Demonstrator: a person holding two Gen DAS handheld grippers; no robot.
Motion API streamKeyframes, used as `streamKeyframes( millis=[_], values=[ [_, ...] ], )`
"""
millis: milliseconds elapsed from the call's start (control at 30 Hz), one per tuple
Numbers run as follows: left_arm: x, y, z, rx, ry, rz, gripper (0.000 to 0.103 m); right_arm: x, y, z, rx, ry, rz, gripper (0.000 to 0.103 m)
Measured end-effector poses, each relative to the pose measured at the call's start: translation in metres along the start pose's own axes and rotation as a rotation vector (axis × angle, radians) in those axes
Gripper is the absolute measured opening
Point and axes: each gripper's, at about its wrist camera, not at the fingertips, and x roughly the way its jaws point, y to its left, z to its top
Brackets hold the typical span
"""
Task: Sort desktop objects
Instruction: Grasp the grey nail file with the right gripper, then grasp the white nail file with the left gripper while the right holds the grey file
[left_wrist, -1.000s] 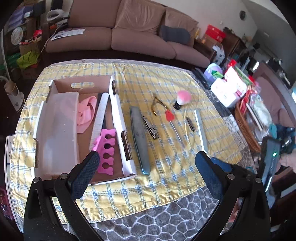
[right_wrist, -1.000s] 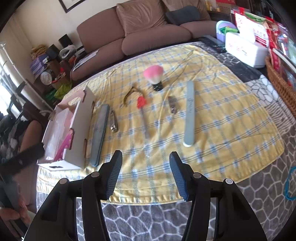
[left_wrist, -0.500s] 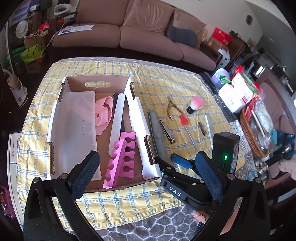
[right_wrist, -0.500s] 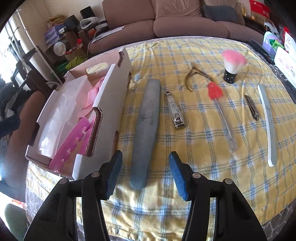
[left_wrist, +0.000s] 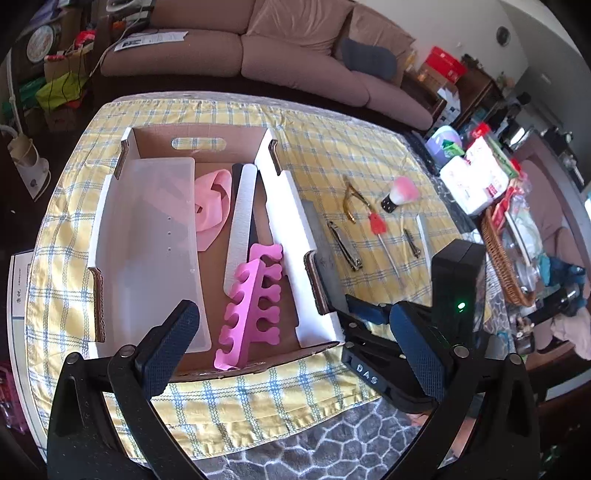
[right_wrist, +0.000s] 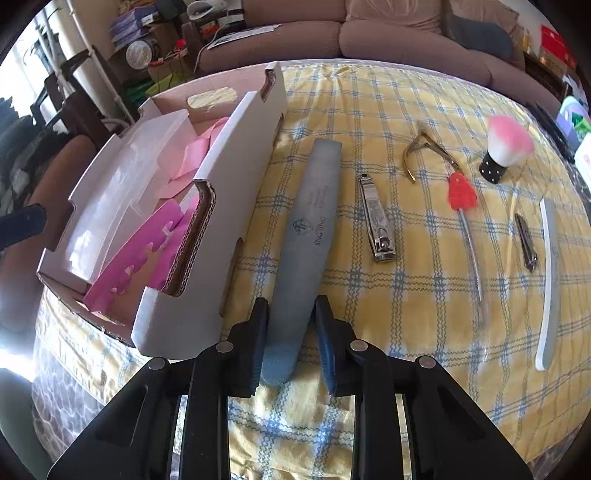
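A long grey-blue nail buffer (right_wrist: 308, 229) lies on the yellow checked cloth beside the white cardboard box (right_wrist: 229, 206). My right gripper (right_wrist: 291, 332) has its fingers on both sides of the buffer's near end, closed on it; it also shows in the left wrist view (left_wrist: 364, 314). My left gripper (left_wrist: 291, 347) is wide open and empty, above the box's near edge (left_wrist: 258, 363). In the box lie pink toe separators (left_wrist: 255, 299), a white nail file (left_wrist: 242, 221), a pink band (left_wrist: 212, 203) and a clear plastic lid (left_wrist: 155, 243).
On the cloth to the right lie nail clippers (right_wrist: 376, 218), gold cuticle nippers (right_wrist: 424, 151), a red-handled tool (right_wrist: 467, 229), a pink brush (right_wrist: 504, 147), small clippers (right_wrist: 526, 242) and a white file (right_wrist: 550, 280). A wicker basket (left_wrist: 502, 258) stands at the table's right.
My right gripper has moved left and down to the grey-blue buffer and narrowed its fingers around the near end. My left gripper has shifted left over the box and stayed open.
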Motion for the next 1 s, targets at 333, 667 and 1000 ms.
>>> streamKeyframes(
  millis=[333,667,1000],
  values=[
    [0.004,0.01,-0.025,-0.022,0.051,0.001,0.103,-0.046,-0.032,-0.009,0.103,-0.034,0.011,0.02],
    [-0.01,-0.038,-0.014,0.039,0.022,-0.058,0.103,-0.057,-0.055,-0.043,0.123,0.04,-0.021,0.024],
    [0.002,-0.036,-0.011,0.027,0.038,-0.044,0.103,-0.022,-0.055,-0.021,0.13,-0.019,-0.081,0.043]
  ],
)
